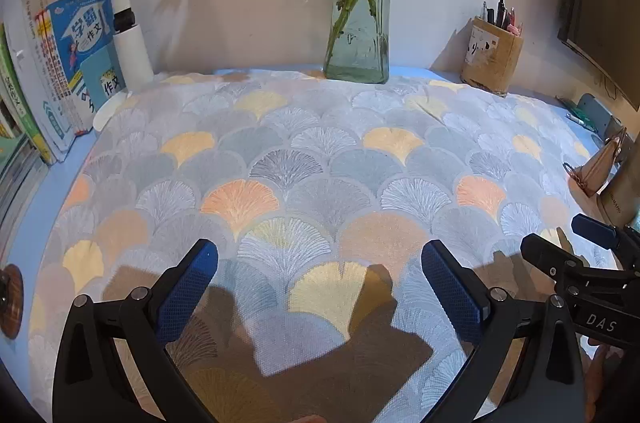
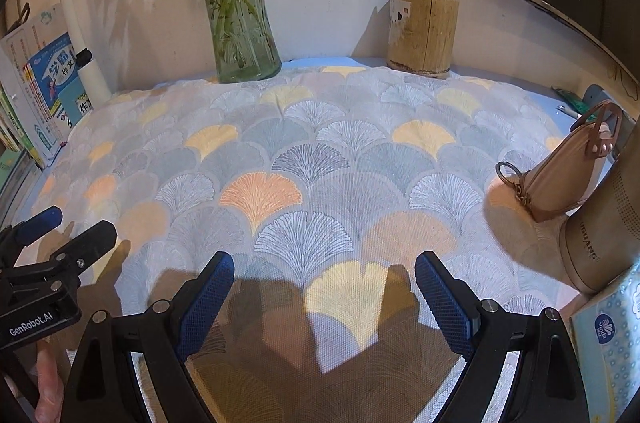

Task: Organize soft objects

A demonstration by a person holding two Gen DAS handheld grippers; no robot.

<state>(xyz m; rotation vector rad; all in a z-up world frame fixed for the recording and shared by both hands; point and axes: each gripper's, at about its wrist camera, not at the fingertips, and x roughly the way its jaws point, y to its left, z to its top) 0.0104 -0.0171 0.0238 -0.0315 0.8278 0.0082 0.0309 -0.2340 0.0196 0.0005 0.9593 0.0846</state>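
Note:
A large soft cloth (image 1: 304, 159) with a fan-leaf pattern in grey, white, yellow and orange lies spread flat over the blue desk; it also fills the right wrist view (image 2: 320, 159). My left gripper (image 1: 320, 263) is open and empty, hovering just above the cloth's near part. My right gripper (image 2: 324, 271) is open and empty, also just above the near part. The right gripper shows at the right edge of the left wrist view (image 1: 560, 239), and the left gripper at the left edge of the right wrist view (image 2: 68, 227). Neither touches the cloth.
A glass vase with green stems (image 1: 358, 35) and a wooden pen holder (image 1: 492, 63) stand at the back wall. Books (image 1: 60, 63) lean at the left. A tan handbag (image 2: 568, 175), a beige speaker (image 2: 600, 243) and a tissue box (image 2: 612, 343) sit at the right.

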